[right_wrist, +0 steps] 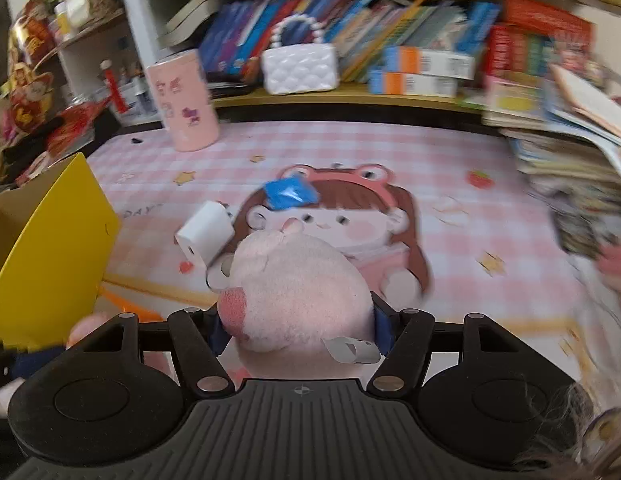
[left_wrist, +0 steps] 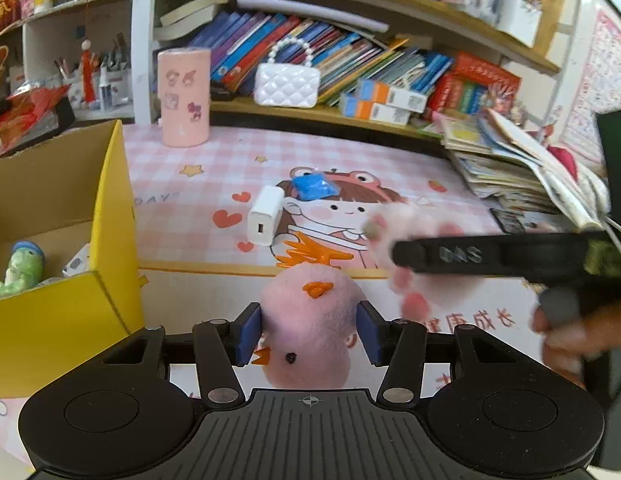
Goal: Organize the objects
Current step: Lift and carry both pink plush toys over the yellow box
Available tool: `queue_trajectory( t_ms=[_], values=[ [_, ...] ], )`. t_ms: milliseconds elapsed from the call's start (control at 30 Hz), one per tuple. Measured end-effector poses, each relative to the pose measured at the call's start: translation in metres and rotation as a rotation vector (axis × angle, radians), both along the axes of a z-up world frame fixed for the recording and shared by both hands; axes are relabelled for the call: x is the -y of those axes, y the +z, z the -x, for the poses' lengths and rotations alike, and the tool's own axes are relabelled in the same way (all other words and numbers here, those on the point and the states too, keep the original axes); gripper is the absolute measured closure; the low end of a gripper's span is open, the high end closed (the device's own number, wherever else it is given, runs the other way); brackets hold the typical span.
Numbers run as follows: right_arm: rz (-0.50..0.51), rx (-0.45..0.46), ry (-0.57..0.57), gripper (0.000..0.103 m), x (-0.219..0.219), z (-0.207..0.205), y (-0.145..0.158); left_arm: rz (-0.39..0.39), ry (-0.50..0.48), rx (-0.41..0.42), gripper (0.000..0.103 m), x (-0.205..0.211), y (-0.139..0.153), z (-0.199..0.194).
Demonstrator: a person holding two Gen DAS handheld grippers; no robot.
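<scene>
A pink-and-white checked desk mat printed with a cartoon girl (left_wrist: 214, 160) covers the near surface. At the far side, curved wooden bookshelves (left_wrist: 310, 114) carry tightly packed, leaning books. A white upright shelf post (left_wrist: 142, 40) stands far left. Lighting is bright and even.

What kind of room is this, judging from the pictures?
Probably a child's study corner or bedroom desk: shelves crammed with colourful children's books, a pink checked cartoon desk mat, and a toy pearl-handled white purse on the shelf.
</scene>
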State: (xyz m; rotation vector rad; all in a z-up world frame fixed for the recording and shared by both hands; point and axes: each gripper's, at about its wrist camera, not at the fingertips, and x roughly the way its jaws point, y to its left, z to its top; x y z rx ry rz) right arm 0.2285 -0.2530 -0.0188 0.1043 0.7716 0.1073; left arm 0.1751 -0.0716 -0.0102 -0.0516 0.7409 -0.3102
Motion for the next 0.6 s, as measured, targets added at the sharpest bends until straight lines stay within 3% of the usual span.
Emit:
queue_trajectory(
  t_ms=[233, 600],
  values=[
    [0.008, 0.020, -0.087, 0.041, -0.021, 0.064, 0.013, 0.041, -0.024, 0.006, 0.053, -0.027, -0.003, 0.036],
    [0.056, -0.031, -0.010, 0.041, -0.092, 0.145, 0.004, 0.036, 0.071, -0.029, 0.054, -0.103, -0.009, 0.099]
  ],
)
